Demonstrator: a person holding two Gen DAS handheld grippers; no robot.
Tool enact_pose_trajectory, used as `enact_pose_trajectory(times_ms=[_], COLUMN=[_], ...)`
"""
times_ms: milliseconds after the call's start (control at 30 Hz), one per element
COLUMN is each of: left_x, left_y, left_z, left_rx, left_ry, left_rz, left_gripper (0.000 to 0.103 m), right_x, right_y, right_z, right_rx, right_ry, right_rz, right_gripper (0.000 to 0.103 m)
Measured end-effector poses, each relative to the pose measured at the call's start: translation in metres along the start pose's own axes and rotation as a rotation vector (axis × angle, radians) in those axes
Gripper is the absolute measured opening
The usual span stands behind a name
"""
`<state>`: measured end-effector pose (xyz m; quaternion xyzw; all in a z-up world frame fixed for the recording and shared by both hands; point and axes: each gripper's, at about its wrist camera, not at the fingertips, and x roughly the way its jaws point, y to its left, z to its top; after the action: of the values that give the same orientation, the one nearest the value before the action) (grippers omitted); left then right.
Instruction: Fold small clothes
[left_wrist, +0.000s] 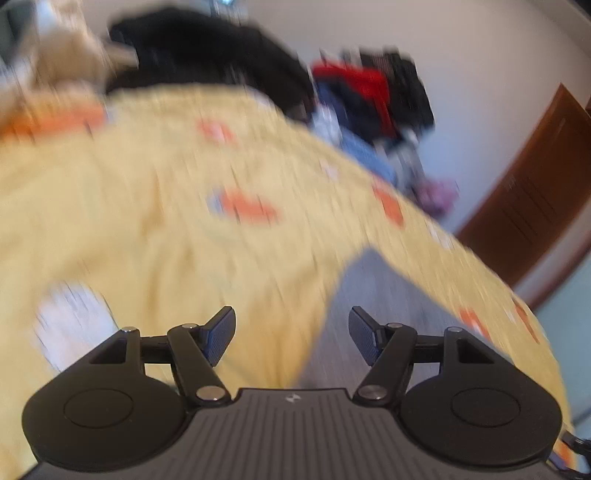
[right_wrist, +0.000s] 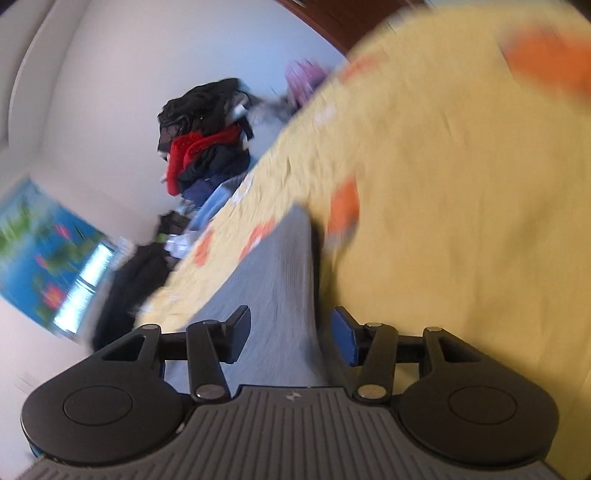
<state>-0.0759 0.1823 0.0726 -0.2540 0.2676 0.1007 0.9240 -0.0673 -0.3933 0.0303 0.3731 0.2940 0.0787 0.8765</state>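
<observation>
Your left gripper stands open with nothing between its pads — the grey ribbed cloth garment lies just ahead, toward the lower right of the left wrist frame, on the yellow bedsheet with orange patches. A blurred heap of black, red and blue clothes sits upper right, well apart. Your right gripper is open too, holding nothing — here the grey garment runs from the jaws toward the frame's centre, long axis along the fingers. Judged so, the right gripper is nearer it.
</observation>
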Motion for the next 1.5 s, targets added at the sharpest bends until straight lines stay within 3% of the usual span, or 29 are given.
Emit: enact_pose_trajectory(times_ms=[33, 67, 100, 167, 267, 367, 433, 467, 500, 533, 567, 667, 733, 800, 867, 900, 933, 967, 1033, 1067, 1100, 1233, 1300, 1367, 1400, 1500], left_x=[-0.003, -0.001, 0.007, 0.036, 0.105, 0.162, 0.182, 0.188, 0.193, 0.193, 0.192, 0.187, 0.181, 0.177, 0.167, 0.159, 0.148, 0.135, 0.118, 0.118, 0.122, 0.164, 0.184, 0.185, 0.185, 0.188], left_y=[-0.008, -0.022, -0.038, -0.073, -0.106, -0.12, -0.126, -0.13, -0.133, -0.134, -0.136, -0.145, -0.146, -0.15, -0.157, -0.159, -0.16, -0.161, -0.171, -0.178, -0.186, -0.204, -0.197, -0.185, -0.18, -0.173], left_z=[0.01, 0.02, 0.026, 0.03, 0.036, 0.03, 0.017, 0.011, 0.006, 0.004, 0.003, -0.011, -0.017, -0.022, -0.024, -0.022, -0.02, -0.019, -0.015, -0.015, -0.017, -0.033, -0.044, -0.044, -0.041, -0.034], left_rx=[0.043, 0.107, 0.183, 0.336, 0.456, 0.468, 0.525, 0.565, 0.6, 0.614, 0.615, 0.69, 0.714, 0.751, 0.786, 0.795, 0.797, 0.792, 0.781, 0.782, 0.786, 0.781, 0.789, 0.745, 0.713, 0.658], left_ry=[-0.047, -0.073, -0.079, -0.053, 0.091, 0.248, 0.286, 0.274, 0.261, 0.265, 0.256, 0.175, 0.124, 0.098, 0.068, 0.036, -0.007, -0.052, -0.101, -0.092, -0.073, 0.025, 0.072, 0.07, 0.084, 0.113], left_rz=[0.006, -0.005, -0.014, -0.015, -0.018, 0.044, 0.032, 0.067, 0.082, 0.045, 0.018, 0.08, 0.088, 0.114, 0.167, 0.195, 0.193, 0.166, 0.094, 0.068, 0.054, 0.081, 0.122, 0.088, 0.076, 0.049], left_gripper=[0.068, 0.076, 0.085, 0.088, 0.088, 0.087, 0.087, 0.082, 0.055, 0.044, 0.024, 0.02, 0.02, 0.022, 0.023, 0.023, 0.023, 0.029, 0.048, 0.066, 0.069, 0.069, 0.069, 0.069, 0.07, 0.072], right_x=[0.004, 0.012, 0.024, 0.051, 0.108, 0.155, 0.169, 0.171, 0.173, 0.177, 0.177, 0.166, 0.167, 0.166, 0.16, 0.153, 0.144, 0.132, 0.116, 0.116, 0.121, 0.161, 0.186, 0.206, 0.202, 0.2], right_y=[0.009, 0.02, 0.028, 0.037, 0.047, 0.042, 0.042, 0.044, 0.044, 0.047, 0.047, 0.039, 0.026, 0.021, 0.028, 0.033, 0.041, 0.049, 0.069, 0.078, 0.09, 0.122, 0.115, 0.093, 0.083, 0.067], right_z=[0.009, 0.017, 0.025, 0.04, 0.064, 0.08, 0.076, 0.072, 0.07, 0.068, 0.066, 0.069, 0.071, 0.068, 0.067, 0.067, 0.067, 0.068, 0.069, 0.068, 0.066, 0.038, 0.026, 0.016, 0.012, 0.029], right_rx=[-0.069, -0.138, -0.199, -0.292, -0.355, -0.302, -0.307, -0.326, -0.343, -0.362, -0.378, -0.36, -0.304, -0.286, -0.288, -0.291, -0.306, -0.332, -0.365, -0.369, -0.377, -0.534, -0.566, -0.59, -0.627, -0.502], right_ry=[-0.005, 0.007, 0.029, 0.064, 0.12, 0.214, 0.257, 0.257, 0.259, 0.278, 0.278, 0.22, 0.228, 0.209, 0.194, 0.168, 0.117, 0.056, -0.008, -0.001, 0.023, 0.063, 0.102, 0.132, 0.072, 0.073], right_rz=[-0.013, -0.011, -0.002, 0.003, -0.055, -0.13, -0.106, -0.102, -0.098, -0.104, -0.119, -0.111, -0.1, -0.085, -0.083, -0.094, -0.098, -0.079, -0.009, 0.026, 0.05, 0.013, -0.08, -0.191, -0.171, -0.119], right_gripper=[0.059, 0.062, 0.067, 0.071, 0.071, 0.071, 0.068, 0.061, 0.037, 0.015, 0.015, 0.013, 0.012, 0.013, 0.029, 0.042, 0.047, 0.049, 0.063, 0.067, 0.071, 0.069, 0.069, 0.062, 0.06, 0.061])
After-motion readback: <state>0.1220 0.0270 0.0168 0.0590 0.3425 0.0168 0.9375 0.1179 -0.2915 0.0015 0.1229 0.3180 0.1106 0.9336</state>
